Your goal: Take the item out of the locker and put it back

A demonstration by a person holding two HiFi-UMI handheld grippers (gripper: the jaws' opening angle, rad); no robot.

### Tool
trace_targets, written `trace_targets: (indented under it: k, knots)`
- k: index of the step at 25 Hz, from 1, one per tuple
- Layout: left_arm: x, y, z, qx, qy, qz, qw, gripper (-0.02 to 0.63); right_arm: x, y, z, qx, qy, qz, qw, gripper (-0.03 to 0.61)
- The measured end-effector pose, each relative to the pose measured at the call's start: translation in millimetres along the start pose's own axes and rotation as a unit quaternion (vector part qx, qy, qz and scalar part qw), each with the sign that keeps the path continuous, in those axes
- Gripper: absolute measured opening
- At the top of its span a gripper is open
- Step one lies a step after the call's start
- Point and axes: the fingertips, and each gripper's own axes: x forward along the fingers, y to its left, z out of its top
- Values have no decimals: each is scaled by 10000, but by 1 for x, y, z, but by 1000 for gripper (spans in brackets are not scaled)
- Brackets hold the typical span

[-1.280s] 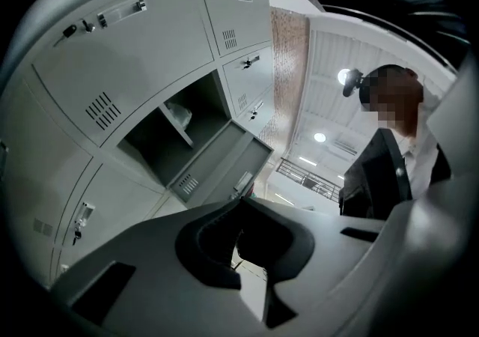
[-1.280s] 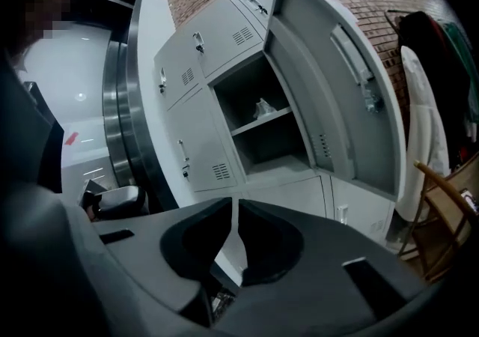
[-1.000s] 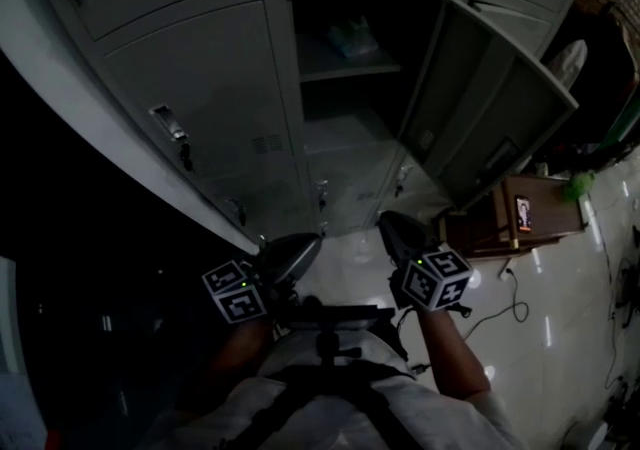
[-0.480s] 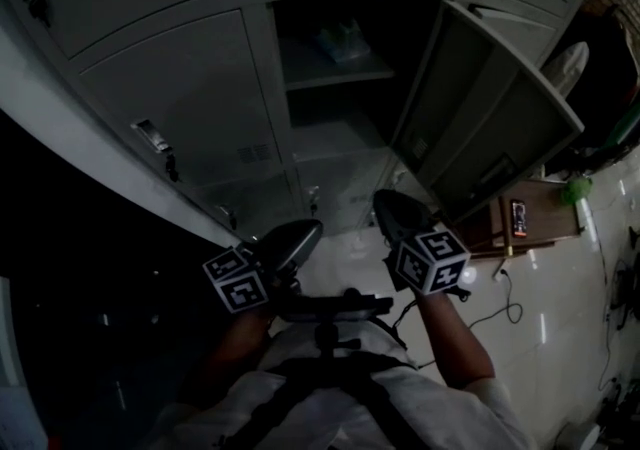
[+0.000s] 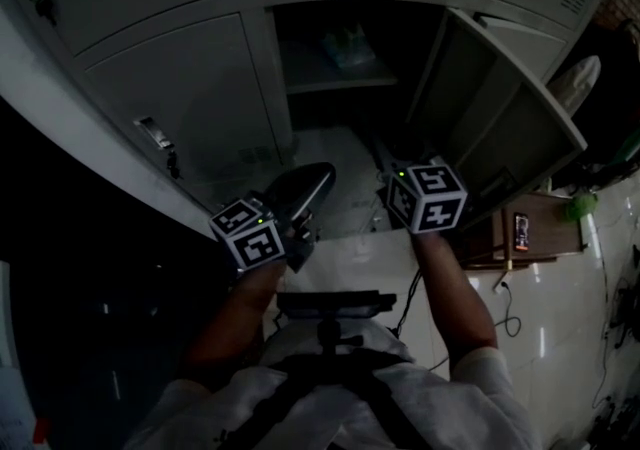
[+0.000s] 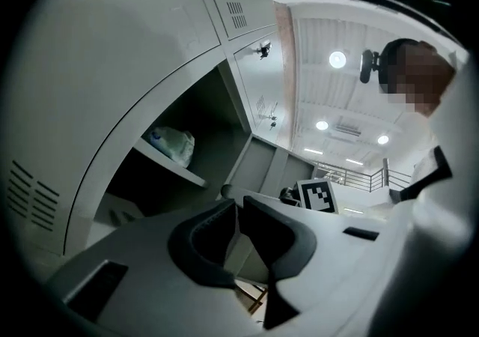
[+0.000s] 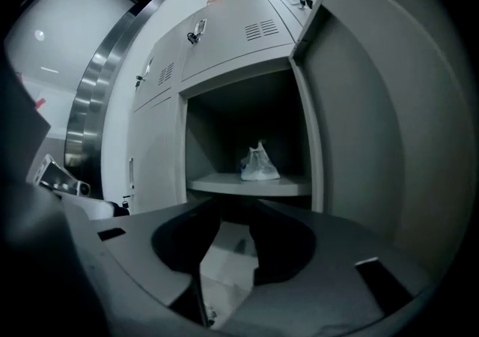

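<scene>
**A:** Where is the bag (image 7: 260, 163)?

**B:** It sits on the shelf (image 7: 224, 182) inside the open locker (image 5: 280, 88), at the upper middle of the head view. Nothing touches it, and both claws are well short of it.

**A:** And the claws?

**B:** The right claw (image 7: 235, 204) has just been opening. Its jaws stand apart with nothing between them, only floor showing through the gap. In its own view the bag is dead ahead, a little above the jaws. The left claw (image 6: 239, 201) is pressed together and empty, low at the left of the opening.

**A:** What could go wrong from here?

**B:** The door (image 5: 500, 108) hangs open just right of the right claw. If the claw drifts that way on the reach in, I'd expect it to knock the door and set it swinging. The claw also comes from below shelf level, so a jaw could catch the shelf's front edge. The bag looks like thin, soft plastic with a peaked top. A pinch on one loose fold could slip off or shove it deeper. The light is dim too, so depth is hard to judge.
</scene>
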Motion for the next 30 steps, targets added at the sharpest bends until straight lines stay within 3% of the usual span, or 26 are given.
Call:
trace_targets:
  k: [4,12,18,26,30]
  knots:
    - [22,9,18,297,-45,45,9995,71,29,-5,19,-184,-61,20,9998,138]
    - [55,19,40,481,-101,-97,9987,72,77,-28,54,-467,-73,-184,9987,149]
    - [64,26,52,537,-106,-72,9985,75,111,-34,73,-509,-107,-203,9984,235]
    - [69,45,71,389,-380,260,9982,75,152,-46,92,-769,53,-341,9964,239]
    - [70,49,78,416,-410,316,9978,75,170,-39,96,-916,326,-188,9951,239]
